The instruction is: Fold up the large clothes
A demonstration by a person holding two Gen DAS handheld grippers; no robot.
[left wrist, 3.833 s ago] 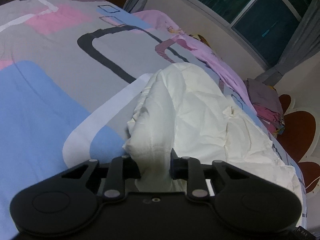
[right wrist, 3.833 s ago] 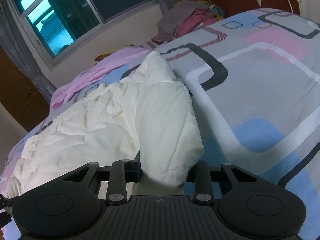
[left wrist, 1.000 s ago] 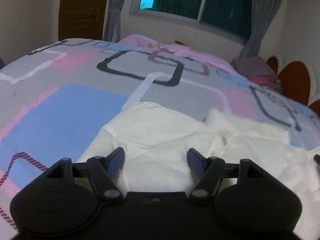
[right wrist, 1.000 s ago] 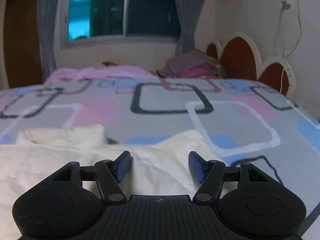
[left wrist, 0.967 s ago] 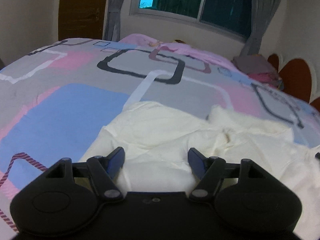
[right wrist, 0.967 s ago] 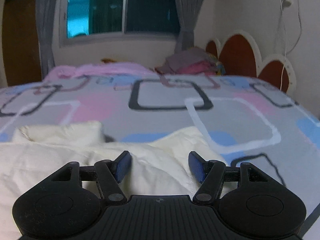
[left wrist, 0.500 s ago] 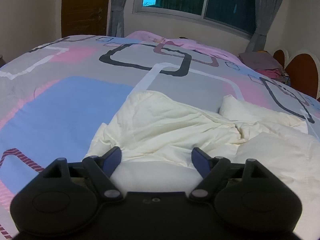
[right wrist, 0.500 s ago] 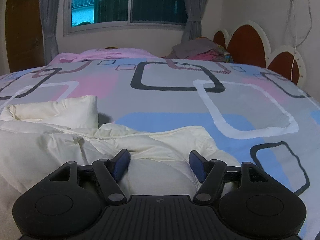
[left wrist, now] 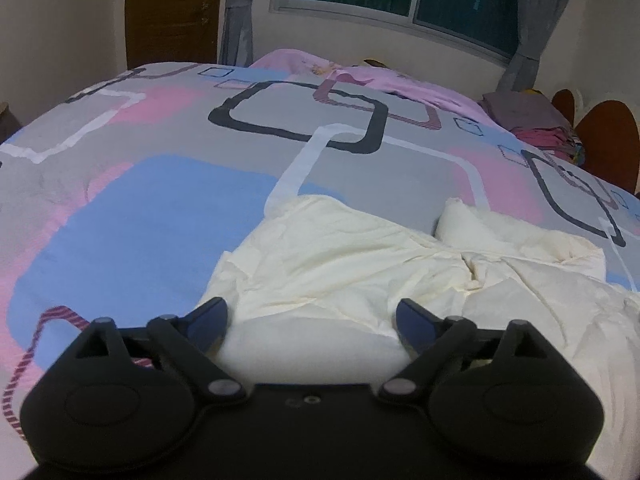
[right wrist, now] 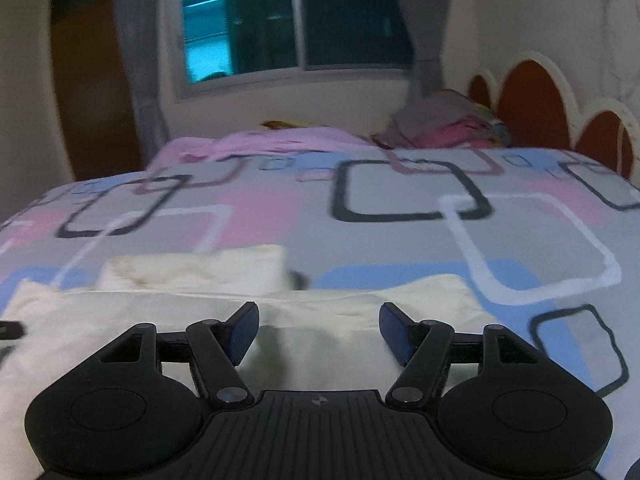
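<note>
Between our left gripper (left wrist: 310,316) jaws, spread wide, we see the cream padded garment (left wrist: 360,264) lying rumpled on the bed (left wrist: 160,208), nothing gripped. Our right gripper (right wrist: 318,326) jaws also stand wide over the garment's edge, holding nothing. Ahead of both jaws: patterned bedcover, then window (right wrist: 260,20).

left gripper (left wrist: 312,322): matte black, two round lobes, silver pivot screws, blue finger pads
right gripper (right wrist: 319,332): same black build, ribbed centre plate, small crosshair mark, blue pads
</note>
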